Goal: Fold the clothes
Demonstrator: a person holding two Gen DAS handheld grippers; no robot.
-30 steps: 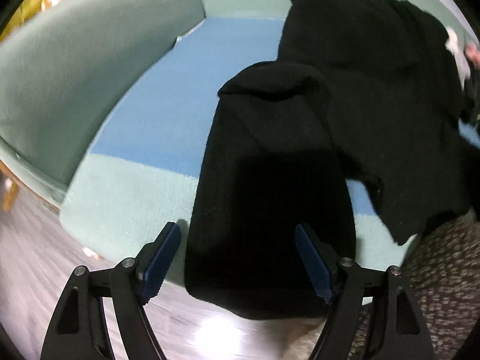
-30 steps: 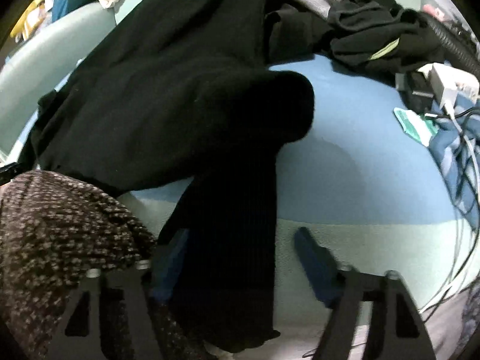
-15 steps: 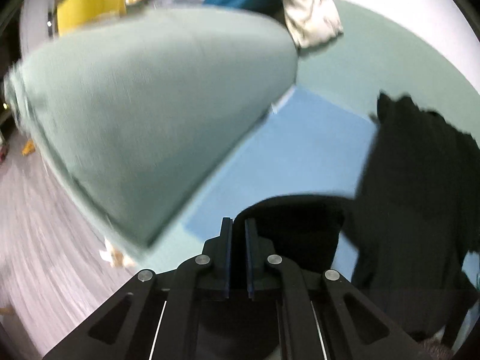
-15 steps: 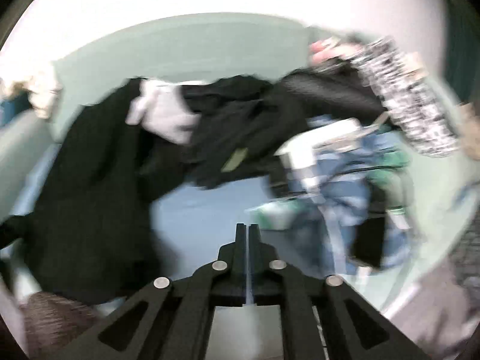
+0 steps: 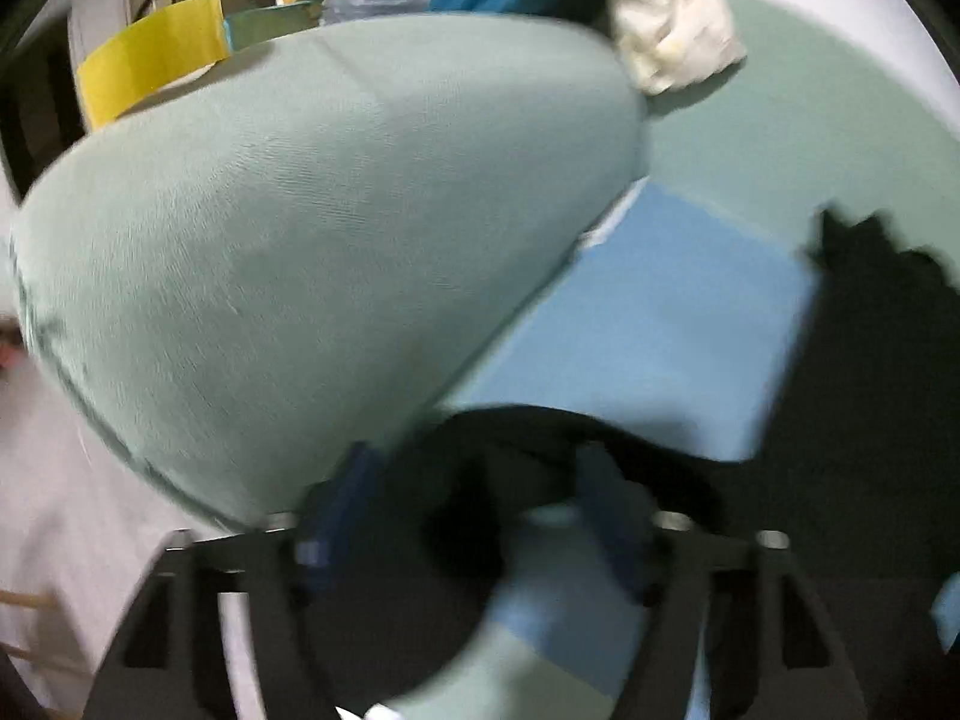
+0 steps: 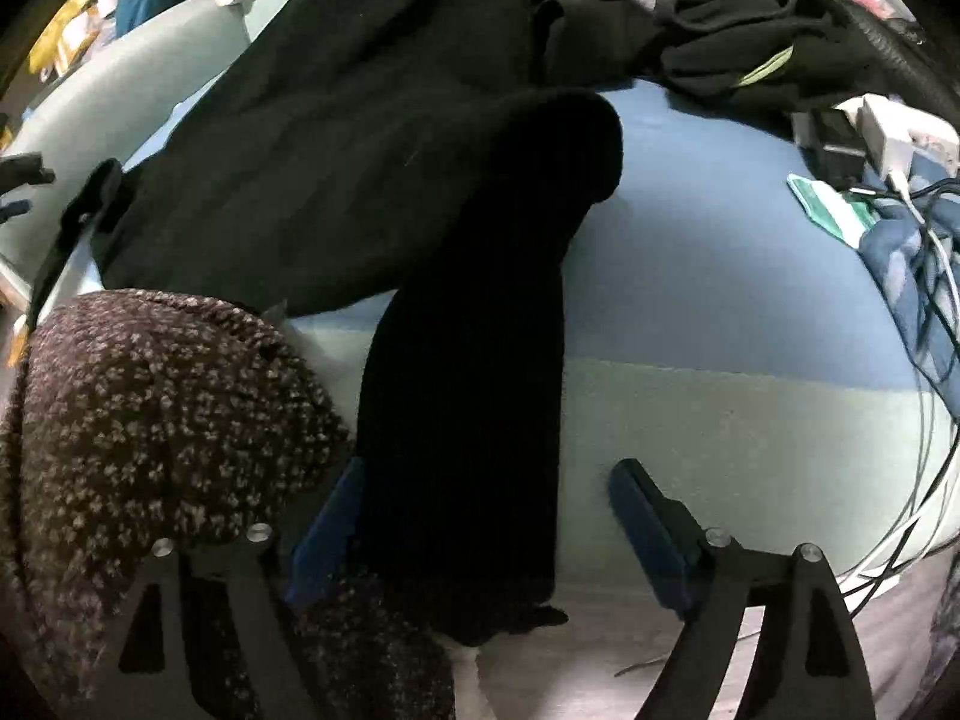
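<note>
A black knit garment [image 6: 336, 138] lies spread on the blue seat of a pale green sofa [image 6: 720, 276]. One black sleeve [image 6: 474, 396] hangs over the front edge, between the blue pads of my right gripper [image 6: 492, 528], which is open around it. In the blurred left wrist view my left gripper [image 5: 480, 516] is open, with a fold of the black garment [image 5: 540, 438] lying between its pads; the rest of the garment [image 5: 870, 390] is at right.
The sofa's green armrest [image 5: 312, 252] fills the left wrist view, with yellow tape [image 5: 150, 72] and a white cloth [image 5: 678, 36] behind. A speckled brown sleeve [image 6: 156, 420] is at lower left. More dark clothes [image 6: 750, 48], chargers and cables [image 6: 900, 180] lie at right.
Both grippers were shut half a second ago and are open now. The right view has swung back down over the hanging sleeve; the left has moved little and the view is blurred.
</note>
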